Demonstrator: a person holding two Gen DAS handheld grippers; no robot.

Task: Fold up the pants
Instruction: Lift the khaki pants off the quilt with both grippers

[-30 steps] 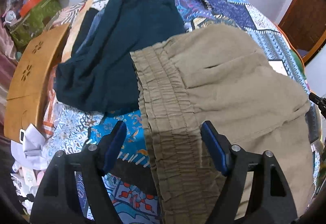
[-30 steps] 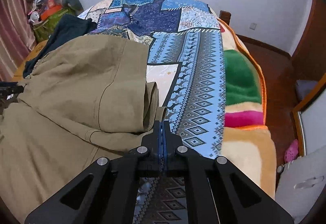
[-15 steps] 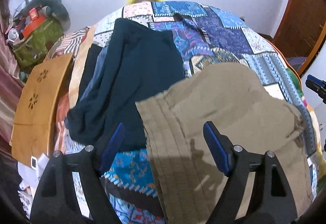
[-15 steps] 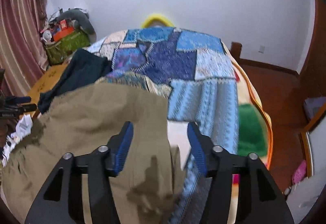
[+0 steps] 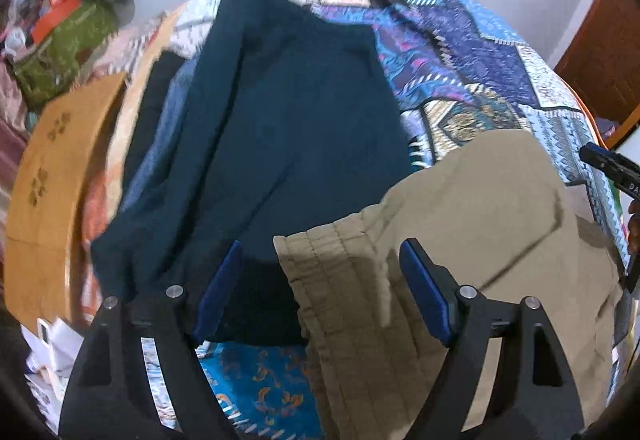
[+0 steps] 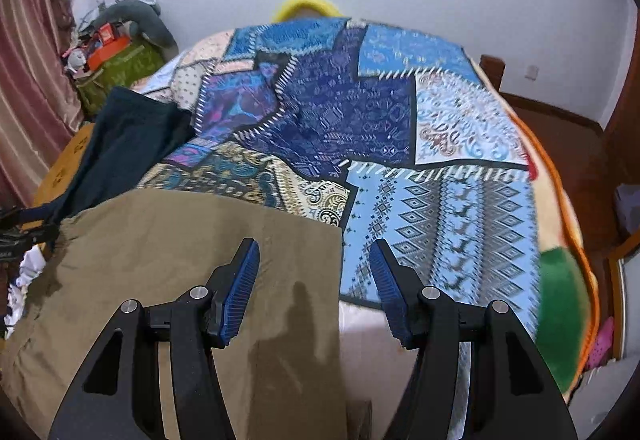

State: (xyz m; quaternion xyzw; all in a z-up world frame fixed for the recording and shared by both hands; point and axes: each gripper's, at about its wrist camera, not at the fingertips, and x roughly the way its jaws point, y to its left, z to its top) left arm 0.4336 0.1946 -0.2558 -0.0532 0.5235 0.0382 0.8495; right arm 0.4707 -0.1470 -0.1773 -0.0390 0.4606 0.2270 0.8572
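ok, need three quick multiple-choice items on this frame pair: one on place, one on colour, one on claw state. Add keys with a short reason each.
1. Where does the dark garment lie, in the left wrist view, relative to the khaki pants?
A. To their left and farther up the bed
B. On top of them
C. On the floor

2. What colour are the pads of the claws?
A. Red
B. Blue
C. White

3. What is the state of the right claw?
A. Shut on the pants
B. Shut on nothing
C. Open, gripping nothing

Key:
1 A: the dark garment spreads left of and beyond the khaki pants on the patchwork bedspread.
2 B: the pads show blue on the right claw, and likewise on the left claw.
3 C: its jaws stand apart above the pants' edge, nothing between the pads.
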